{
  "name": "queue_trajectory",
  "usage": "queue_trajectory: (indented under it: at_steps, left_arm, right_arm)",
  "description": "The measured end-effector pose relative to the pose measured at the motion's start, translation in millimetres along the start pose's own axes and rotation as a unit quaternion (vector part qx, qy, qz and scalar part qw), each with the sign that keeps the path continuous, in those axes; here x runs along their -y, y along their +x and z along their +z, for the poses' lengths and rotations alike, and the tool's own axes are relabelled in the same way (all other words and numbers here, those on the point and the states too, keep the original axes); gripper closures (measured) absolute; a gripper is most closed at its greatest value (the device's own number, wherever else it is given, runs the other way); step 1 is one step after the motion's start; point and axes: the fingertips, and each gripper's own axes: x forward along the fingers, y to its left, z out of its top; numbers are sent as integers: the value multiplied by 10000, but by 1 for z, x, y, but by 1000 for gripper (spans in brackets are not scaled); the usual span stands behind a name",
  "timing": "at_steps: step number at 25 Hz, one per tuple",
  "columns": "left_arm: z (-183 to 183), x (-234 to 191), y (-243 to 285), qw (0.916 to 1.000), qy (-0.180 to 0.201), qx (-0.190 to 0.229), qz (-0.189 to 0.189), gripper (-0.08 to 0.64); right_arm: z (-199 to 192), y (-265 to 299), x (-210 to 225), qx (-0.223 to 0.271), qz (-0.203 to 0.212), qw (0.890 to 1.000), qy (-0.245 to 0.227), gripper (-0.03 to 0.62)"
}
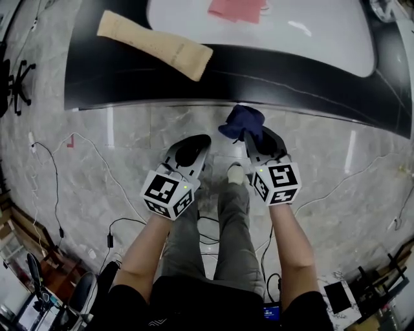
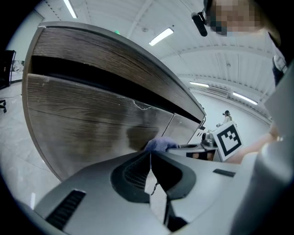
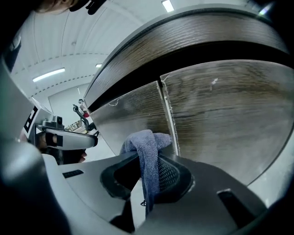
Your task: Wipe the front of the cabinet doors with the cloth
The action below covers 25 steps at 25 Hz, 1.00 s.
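My right gripper [image 1: 253, 137] is shut on a blue-grey cloth [image 3: 146, 146], which bunches out past its jaws close to the cabinet front. In the right gripper view the cloth sits by the vertical seam [image 3: 167, 114] between two wood-grain cabinet doors [image 3: 229, 119]. The cloth [image 1: 242, 121] shows dark blue in the head view, just below the black counter edge [image 1: 272, 84]. My left gripper [image 1: 194, 147] hangs beside it to the left, jaws shut with nothing in them, facing a wood-grain door [image 2: 87, 124]. The cloth [image 2: 161, 144] and the right gripper show at the left gripper view's right.
On the white counter top [image 1: 310, 39] lie a beige folded cloth [image 1: 155, 44] and a pink cloth [image 1: 237, 9]. Cables [image 1: 45, 168] trail across the grey marble floor [image 1: 97, 168]. The person's legs and a shoe [image 1: 235, 173] stand between the grippers.
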Motion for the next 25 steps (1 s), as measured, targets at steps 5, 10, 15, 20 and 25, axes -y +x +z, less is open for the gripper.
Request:
queue_trajectory:
  at_steps: [5, 10, 15, 20, 25]
  left_arm:
    - [-5, -33, -21, 9996, -23, -35, 277, 543]
    - [-6, -78, -54, 9980, -126, 53, 614, 543]
    - [-9, -123, -89, 9951, -287, 152, 936, 543]
    - [-15, -156, -110, 9925, -469, 257, 1102, 543]
    - [-20, -171, -125, 9932, -489, 230, 1036, 543]
  right_arm:
    - [-3, 20, -30, -64, 198, 9998, -27, 522]
    - [-6, 48, -70, -179, 409, 9990, -83, 522]
    - [-9, 79, -118, -305, 683, 9970, -194, 522]
    - [-15, 113, -156, -444, 868, 9948, -292, 522]
    - [-17, 137, -188, -524, 981, 9931, -358, 522]
